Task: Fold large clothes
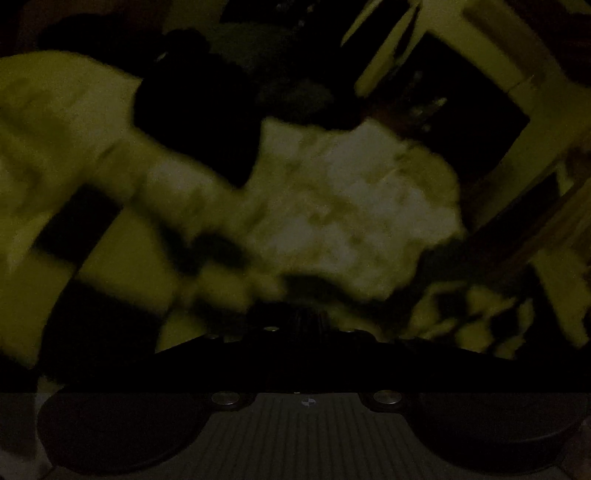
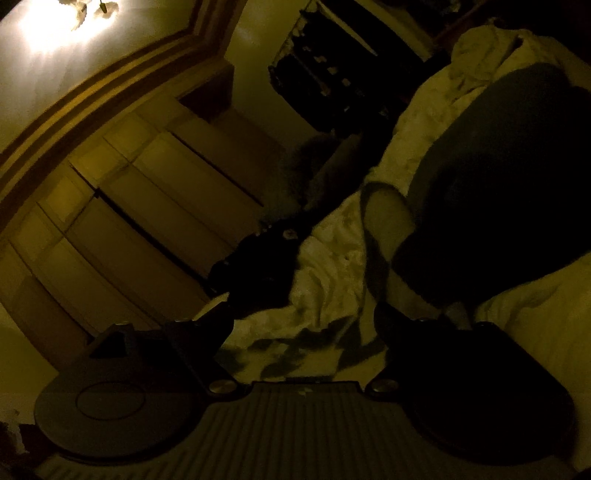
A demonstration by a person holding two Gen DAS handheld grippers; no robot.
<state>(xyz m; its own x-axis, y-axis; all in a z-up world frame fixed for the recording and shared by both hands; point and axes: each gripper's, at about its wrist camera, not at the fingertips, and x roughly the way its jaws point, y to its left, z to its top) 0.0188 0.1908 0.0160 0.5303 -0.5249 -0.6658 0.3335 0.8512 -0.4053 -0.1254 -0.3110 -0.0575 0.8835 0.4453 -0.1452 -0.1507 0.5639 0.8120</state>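
Observation:
The room is dim and the left wrist view is blurred. A crumpled pale garment [image 1: 351, 214] spreads ahead of my left gripper [image 1: 295, 317]. Its dark fingers stand together, and the cloth bunches right at their tips, seemingly pinched. From the right wrist view the same pale garment [image 2: 332, 266] lies rumpled, with a cuff-like opening [image 2: 384, 199]. The left gripper [image 2: 258, 258] is a dark shape at its left edge. My right gripper [image 2: 306, 321] is open, fingers wide apart, with the cloth lying beyond them untouched. A big dark cloth mass [image 2: 498, 192] covers the right side.
Pale wardrobe doors [image 2: 140, 192] fill the left of the right wrist view, under a bright ceiling lamp [image 2: 62, 26]. A dark shelf unit [image 2: 332, 74] stands behind. In the left wrist view, a dark shape [image 1: 199, 110] looms over the cloth and pale furniture legs [image 1: 517, 74] stand at upper right.

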